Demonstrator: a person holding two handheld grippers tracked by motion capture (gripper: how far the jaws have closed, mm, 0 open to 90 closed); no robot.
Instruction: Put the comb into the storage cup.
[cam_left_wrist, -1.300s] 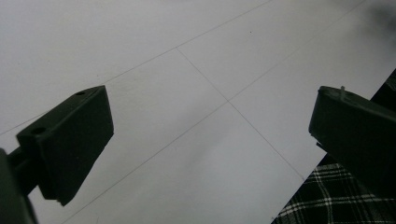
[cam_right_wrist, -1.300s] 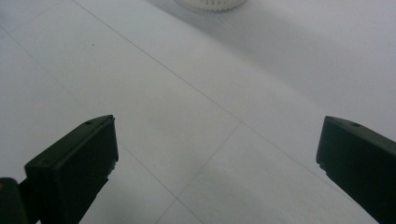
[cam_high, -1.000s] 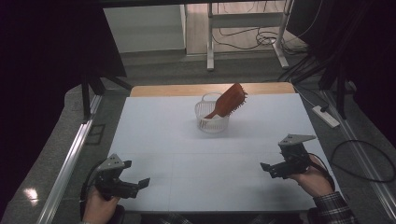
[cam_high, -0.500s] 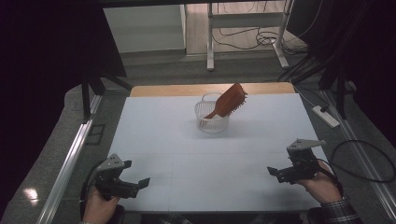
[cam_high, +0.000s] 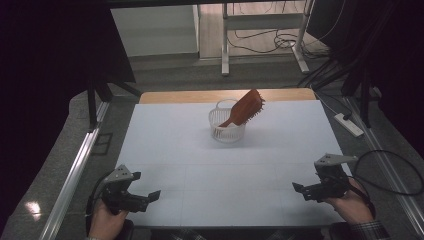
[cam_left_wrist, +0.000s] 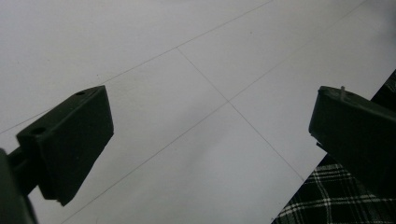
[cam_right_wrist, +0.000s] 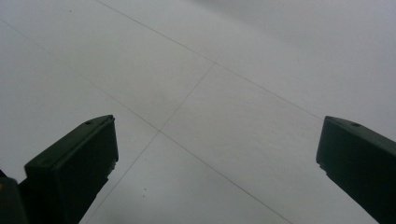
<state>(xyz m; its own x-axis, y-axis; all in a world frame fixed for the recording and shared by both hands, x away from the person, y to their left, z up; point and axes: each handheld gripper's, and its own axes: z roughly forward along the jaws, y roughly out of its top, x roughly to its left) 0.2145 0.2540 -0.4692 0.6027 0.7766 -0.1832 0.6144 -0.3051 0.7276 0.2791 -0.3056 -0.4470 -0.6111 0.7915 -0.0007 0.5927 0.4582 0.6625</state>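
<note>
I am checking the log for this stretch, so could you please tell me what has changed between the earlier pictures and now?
The right hand-held gripper drew back toward the person and the table's near edge, empty, its jaws wide apart. The left hand-held gripper stayed at the near left, open too. The brown wooden hairbrush stays leaning in the white plastic basket on the white table.

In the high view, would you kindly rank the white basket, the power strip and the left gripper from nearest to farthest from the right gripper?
1. Power strip, on the floor right of the table.
2. White basket, far centre, holding the brush.
3. Left gripper, near-left edge, opposite the right gripper.
</note>
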